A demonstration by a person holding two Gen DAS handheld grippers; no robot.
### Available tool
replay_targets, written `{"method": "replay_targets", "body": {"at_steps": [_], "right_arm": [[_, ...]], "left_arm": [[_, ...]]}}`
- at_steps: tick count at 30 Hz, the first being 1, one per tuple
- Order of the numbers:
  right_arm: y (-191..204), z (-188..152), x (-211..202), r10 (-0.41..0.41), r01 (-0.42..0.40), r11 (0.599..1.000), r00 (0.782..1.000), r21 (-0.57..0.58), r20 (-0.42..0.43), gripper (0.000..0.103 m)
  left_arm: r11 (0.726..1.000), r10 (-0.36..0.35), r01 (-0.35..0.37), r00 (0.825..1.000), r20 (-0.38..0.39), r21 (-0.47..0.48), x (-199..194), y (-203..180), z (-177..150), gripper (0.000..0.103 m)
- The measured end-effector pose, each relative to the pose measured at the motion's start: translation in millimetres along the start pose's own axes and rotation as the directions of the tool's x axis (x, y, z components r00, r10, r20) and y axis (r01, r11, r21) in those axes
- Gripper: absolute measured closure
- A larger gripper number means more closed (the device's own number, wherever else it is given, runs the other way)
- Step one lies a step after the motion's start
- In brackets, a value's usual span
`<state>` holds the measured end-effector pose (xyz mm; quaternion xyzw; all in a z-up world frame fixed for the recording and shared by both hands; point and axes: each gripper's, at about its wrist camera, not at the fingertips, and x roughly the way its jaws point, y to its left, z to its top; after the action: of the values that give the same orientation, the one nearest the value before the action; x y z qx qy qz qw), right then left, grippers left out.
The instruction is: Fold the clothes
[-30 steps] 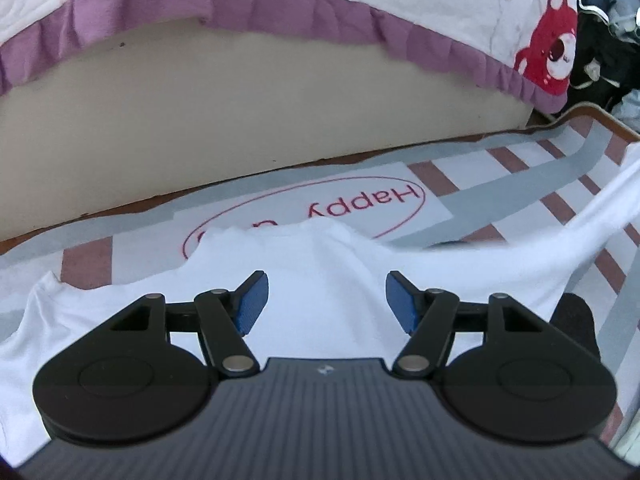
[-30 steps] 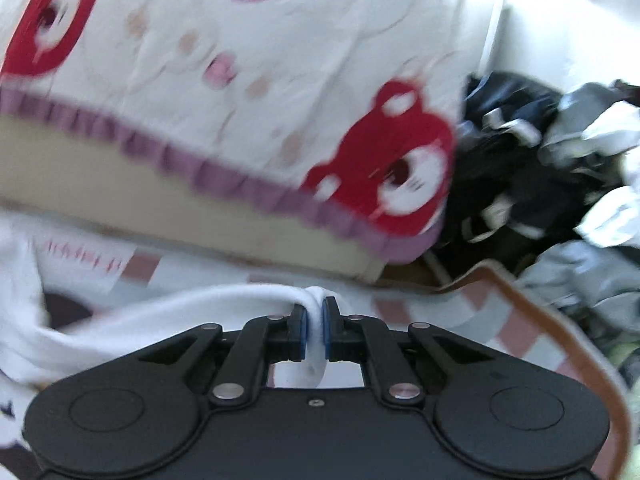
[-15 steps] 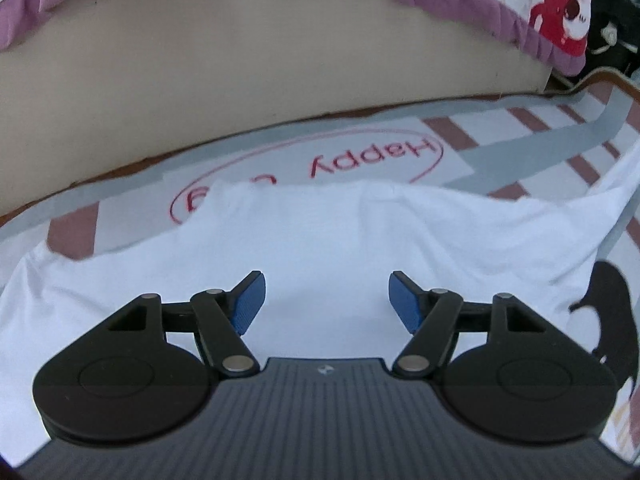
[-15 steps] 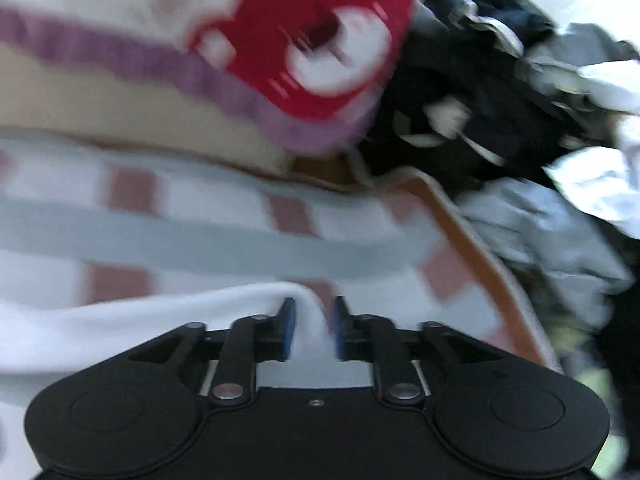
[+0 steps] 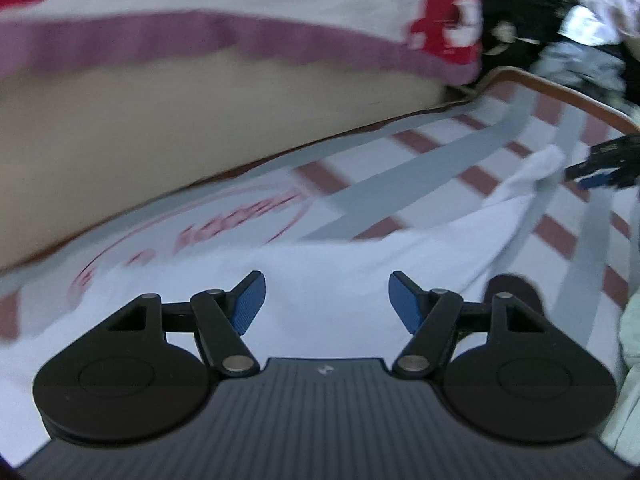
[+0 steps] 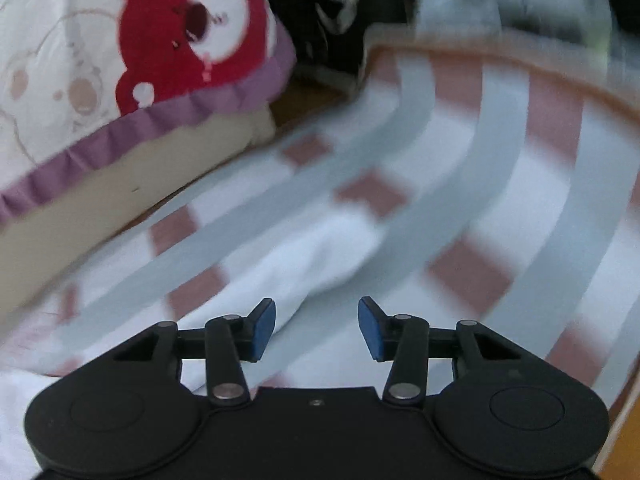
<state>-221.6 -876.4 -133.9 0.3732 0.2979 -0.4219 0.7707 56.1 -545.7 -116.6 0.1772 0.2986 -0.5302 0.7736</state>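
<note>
Released a second ago, the white shirt (image 6: 320, 248) now lies on the striped mat (image 6: 500, 184), its sleeve tip just ahead of the right gripper (image 6: 316, 326), whose jaws have just been opening and hold nothing. Left gripper (image 5: 326, 300) hovers over the shirt's body (image 5: 320, 256) with jaws wide apart, empty. A quilt (image 6: 80, 60) with a red bear hangs behind.
</note>
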Motion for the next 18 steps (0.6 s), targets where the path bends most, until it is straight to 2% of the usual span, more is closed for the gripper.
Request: {"method": "replay_targets", "body": {"at_steps": [2, 4, 5, 6, 8, 9, 11, 12, 18], "right_arm": [[-7.6, -12.7, 2.0, 0.044, -0.033, 0.986, 0.997, 0.164, -0.063, 0.046], [-18.1, -28.9, 5.7, 0.113, -0.058, 0.929, 0.985, 0.366, -0.129, 0.044], [-20.6, -33.2, 9.7, 0.145, -0.067, 0.903, 0.977, 0.425, -0.154, 0.044], [-20.0, -33.2, 12.1, 0.158, -0.073, 0.902, 0.974, 0.426, -0.166, 0.044], [-12.8, -24.2, 10.4, 0.108, -0.056, 0.945, 0.984, 0.324, -0.142, 0.044], [-9.3, -17.9, 9.1, 0.084, -0.051, 0.965, 0.990, 0.258, -0.117, 0.044], [-7.5, -7.5, 9.6, 0.048, -0.036, 0.979, 0.997, 0.199, -0.057, 0.044], [-6.9, -2.5, 10.0, 0.032, -0.027, 0.984, 0.999, 0.175, -0.026, 0.044], [-8.2, -0.7, 45.8, -0.057, 0.039, 0.964, 0.996, 0.261, 0.063, 0.043]], "left_arm": [[0.995, -0.029, 0.029, 1.000, 0.000, 0.096, 14.4, -24.1, 8.4, 0.035], [0.980, -0.067, 0.068, 0.998, -0.014, 0.189, 26.9, -45.7, 12.3, 0.035], [0.970, -0.081, 0.085, 0.996, -0.027, 0.227, 33.0, -55.2, 14.5, 0.035], [0.961, -0.084, 0.093, 0.995, -0.046, 0.260, 39.4, -64.7, 17.6, 0.035], [0.937, -0.076, 0.101, 0.993, -0.088, 0.334, 52.5, -85.9, 24.4, 0.035], [0.925, -0.066, 0.096, 0.994, -0.092, 0.367, 56.7, -94.9, 26.4, 0.035], [0.906, -0.052, 0.079, 0.996, -0.075, 0.415, 60.0, -107.4, 26.8, 0.035], [0.904, -0.064, 0.093, 0.995, -0.082, 0.417, 62.0, -108.2, 25.9, 0.035], [0.912, -0.102, 0.145, 0.986, -0.131, 0.384, 77.1, -92.0, 20.0, 0.035]]}}
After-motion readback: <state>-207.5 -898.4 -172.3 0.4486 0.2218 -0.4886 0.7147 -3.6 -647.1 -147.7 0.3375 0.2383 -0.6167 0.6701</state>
